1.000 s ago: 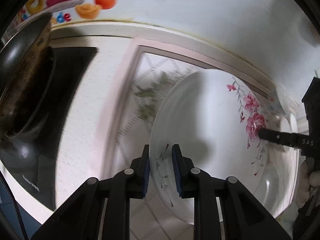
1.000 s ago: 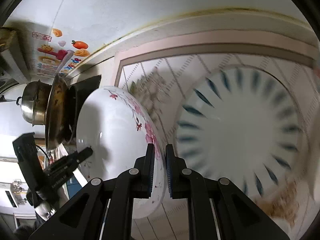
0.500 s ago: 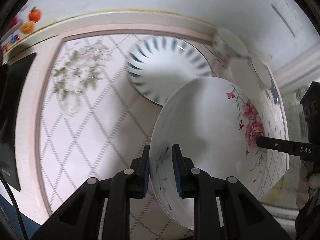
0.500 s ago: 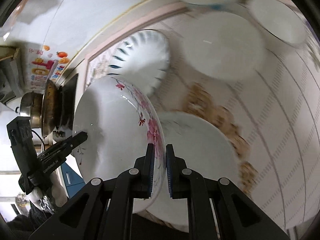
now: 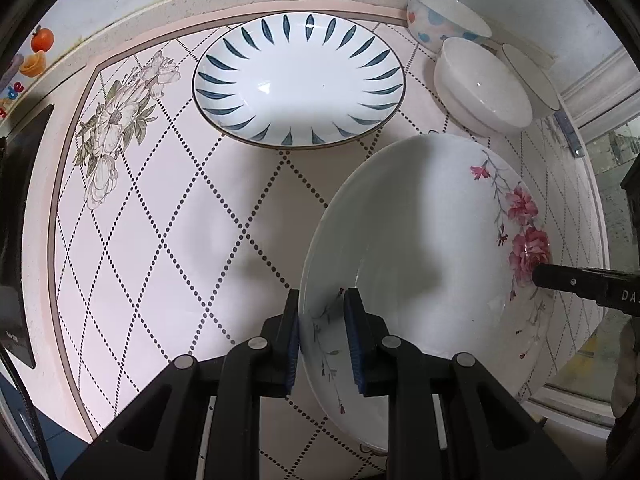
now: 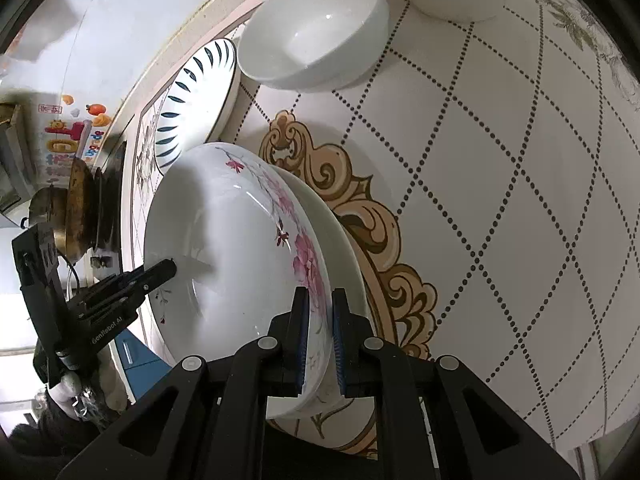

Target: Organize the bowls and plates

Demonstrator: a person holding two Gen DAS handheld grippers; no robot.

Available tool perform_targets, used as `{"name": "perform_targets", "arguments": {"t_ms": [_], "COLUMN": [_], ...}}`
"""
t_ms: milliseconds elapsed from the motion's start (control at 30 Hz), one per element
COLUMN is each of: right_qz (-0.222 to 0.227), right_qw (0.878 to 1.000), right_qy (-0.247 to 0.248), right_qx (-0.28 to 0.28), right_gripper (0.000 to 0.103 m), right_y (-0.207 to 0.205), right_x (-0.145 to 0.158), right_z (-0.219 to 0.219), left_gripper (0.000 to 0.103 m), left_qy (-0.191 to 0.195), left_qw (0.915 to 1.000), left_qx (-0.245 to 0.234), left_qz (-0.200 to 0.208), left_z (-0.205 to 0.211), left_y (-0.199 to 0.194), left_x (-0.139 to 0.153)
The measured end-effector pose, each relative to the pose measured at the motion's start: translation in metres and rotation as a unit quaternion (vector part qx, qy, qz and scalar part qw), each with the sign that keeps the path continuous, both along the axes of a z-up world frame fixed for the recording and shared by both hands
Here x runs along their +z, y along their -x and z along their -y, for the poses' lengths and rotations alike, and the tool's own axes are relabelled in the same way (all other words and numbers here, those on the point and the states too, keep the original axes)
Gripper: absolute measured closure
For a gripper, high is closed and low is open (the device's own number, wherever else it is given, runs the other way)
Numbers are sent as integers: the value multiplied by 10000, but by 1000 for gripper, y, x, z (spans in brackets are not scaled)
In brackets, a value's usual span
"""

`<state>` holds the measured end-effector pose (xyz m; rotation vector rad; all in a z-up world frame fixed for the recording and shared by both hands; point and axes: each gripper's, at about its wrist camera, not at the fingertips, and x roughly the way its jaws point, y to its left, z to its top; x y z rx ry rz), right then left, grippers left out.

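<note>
Both tools are on one dish here: the floral plate, a deep white piece with pink blossoms along one side, is held up over the worktop near its right front edge. The left tool is clamped on the near rim, one blue pad inside and one outside, and the right tool is pinched onto the opposite rim, right over the pink flowers. From the right wrist view a second plain white plate sits just beneath the floral one; whether the two touch, I cannot tell.

Handling call: this looks like glazed ceramic, stiff, fairly heavy, slick and breakable, so a rim grip on two opposite sides is the sensible hold, and both pads need to bite well past the lip. A slip would mean a chip or worse.

Pose: both tools point forward and slightly down toward the worktop, facing each other across the plate, which tilts a little toward the left tool.

Elsewhere, the blue-petal plate rests flat toward the back edge, well apart from the carried dish. Three bowls cluster at the back right corner: a plain white bowl, a blue-spotted bowl behind it, and a thin-rimmed bowl beside
</note>
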<state>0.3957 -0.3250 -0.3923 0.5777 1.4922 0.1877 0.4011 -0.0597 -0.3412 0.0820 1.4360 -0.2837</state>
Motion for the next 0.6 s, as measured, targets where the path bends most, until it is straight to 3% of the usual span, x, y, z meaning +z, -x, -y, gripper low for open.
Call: {"name": "perform_targets", "arguments": {"t_ms": [167, 600], "right_qz": [-1, -124], "right_qw": [9999, 9994], "right_qy": [23, 31], "right_qx": [148, 327], "right_gripper": [90, 88], "right_y": [-7, -4], "right_x": [-4, -12], "right_z": [-12, -18], "left_gripper": [84, 84], "left_qy": [-250, -420], "left_qw": [9997, 9991], "left_qx": [-38, -69], "left_qz": [8, 23], "left_z": [2, 12], "left_y": [2, 9], "left_x": [-6, -12]}}
